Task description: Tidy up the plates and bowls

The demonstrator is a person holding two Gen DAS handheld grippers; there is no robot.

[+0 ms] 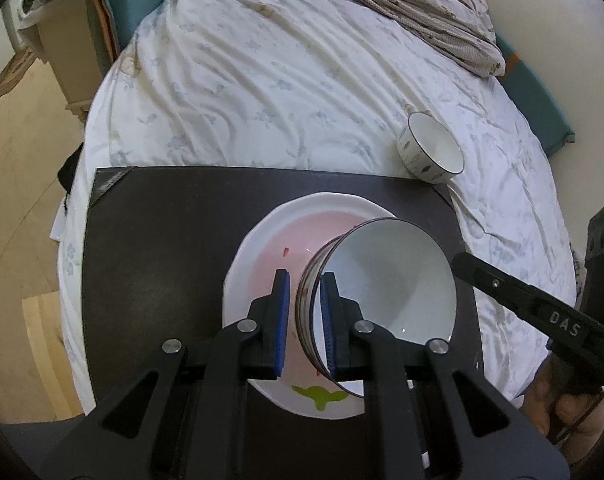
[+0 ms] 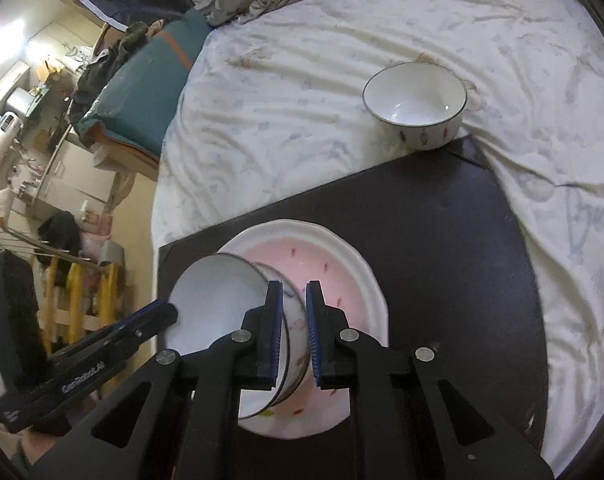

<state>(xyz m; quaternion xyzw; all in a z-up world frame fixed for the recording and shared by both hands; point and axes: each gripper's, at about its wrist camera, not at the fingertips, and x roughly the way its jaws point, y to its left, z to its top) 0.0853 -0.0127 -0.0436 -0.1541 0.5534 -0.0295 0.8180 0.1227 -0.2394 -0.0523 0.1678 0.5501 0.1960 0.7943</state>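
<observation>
A white bowl [image 1: 389,276] with a dark rim and patterned outside hangs tilted on its side over a pink-centred white plate [image 1: 270,236]. The plate lies on a black board [image 1: 162,240] laid on the bed. My left gripper [image 1: 305,276] straddles the bowl's near-left rim, one pad inside and one outside, shut on it. The right gripper [image 1: 461,262] reaches the opposite rim. In the right wrist view the right gripper [image 2: 294,285] clamps the bowl [image 2: 214,300] wall above the plate [image 2: 341,264]. The left gripper [image 2: 168,310] meets the bowl's far rim.
A second white bowl [image 1: 433,148] with leaf marks stands upright at the board's far right corner, partly on the sheet [image 2: 413,100]. A rumpled blanket [image 1: 421,8] lies at the bed's far end. A dark box [image 2: 10,300] stands beside the bed, with floor clutter beyond.
</observation>
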